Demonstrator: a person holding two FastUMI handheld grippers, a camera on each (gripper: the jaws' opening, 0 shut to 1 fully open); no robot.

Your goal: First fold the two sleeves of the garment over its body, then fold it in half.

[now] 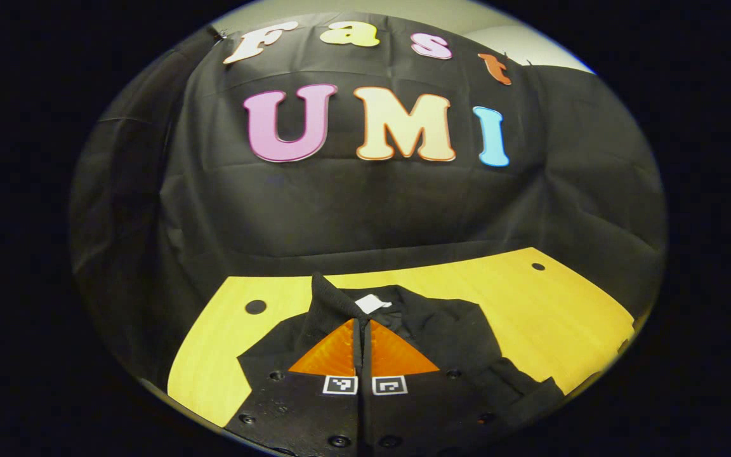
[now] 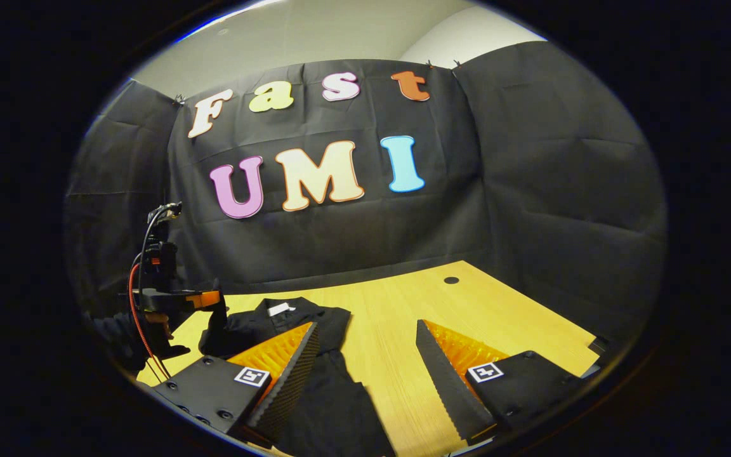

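Left gripper view shows the left gripper [image 1: 363,336] with its fingers pressed together on a raised fold of the black garment [image 1: 441,330], probably to carry it over. The garment lies on the yellow table [image 2: 403,317]; the right gripper [image 2: 365,362] waits spread above it.

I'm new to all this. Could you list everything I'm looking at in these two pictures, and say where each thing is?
Black fabric garment: one, black, lying on the table, partly lifted at its left side.
White tag: one, white, at the garment's collar.
Yellow wooden table: one, yellow wood grain, under the garment, with dark round holes in its top.
Black cloth wall: black, hanging behind and around the table.
Pale wall: off-white, above the cloth.
Left gripper: one, fingers together, pinching a fold of the garment.
Right gripper: one, fingers apart, above the garment and the table.
Hand: one, holding the left gripper.
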